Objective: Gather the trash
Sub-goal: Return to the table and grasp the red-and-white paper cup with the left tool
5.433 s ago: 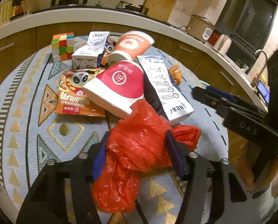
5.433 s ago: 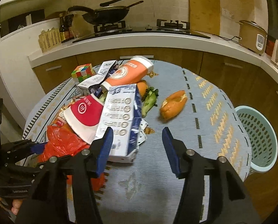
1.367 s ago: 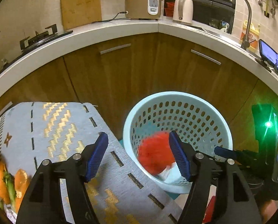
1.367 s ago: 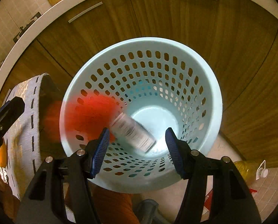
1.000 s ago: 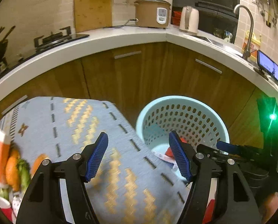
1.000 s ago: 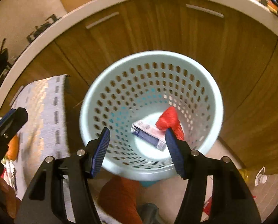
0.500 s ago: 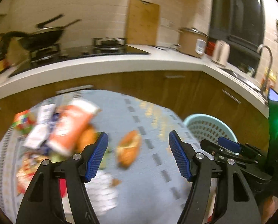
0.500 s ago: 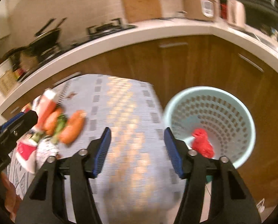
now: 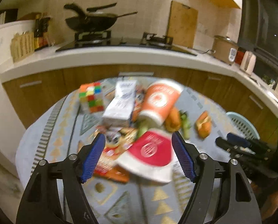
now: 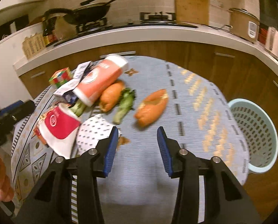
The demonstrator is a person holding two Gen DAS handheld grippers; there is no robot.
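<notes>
Patterned tablecloth (image 10: 185, 100) (littered), wooden cabinets (image 10: 213, 59)

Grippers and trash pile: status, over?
Left gripper open, empty, over red-and-white cup. Right gripper empty, jaws just been closing. Trash pile on table; basket at its edge. Nothing blocking.

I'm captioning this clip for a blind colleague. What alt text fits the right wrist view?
The right tool, jaws apart and empty, hovers over a patterned table strewn with trash: a red-and-white paper cup, an orange cup, vegetable scraps and a piece of bread. A pale blue basket stands beside the table at right.
</notes>
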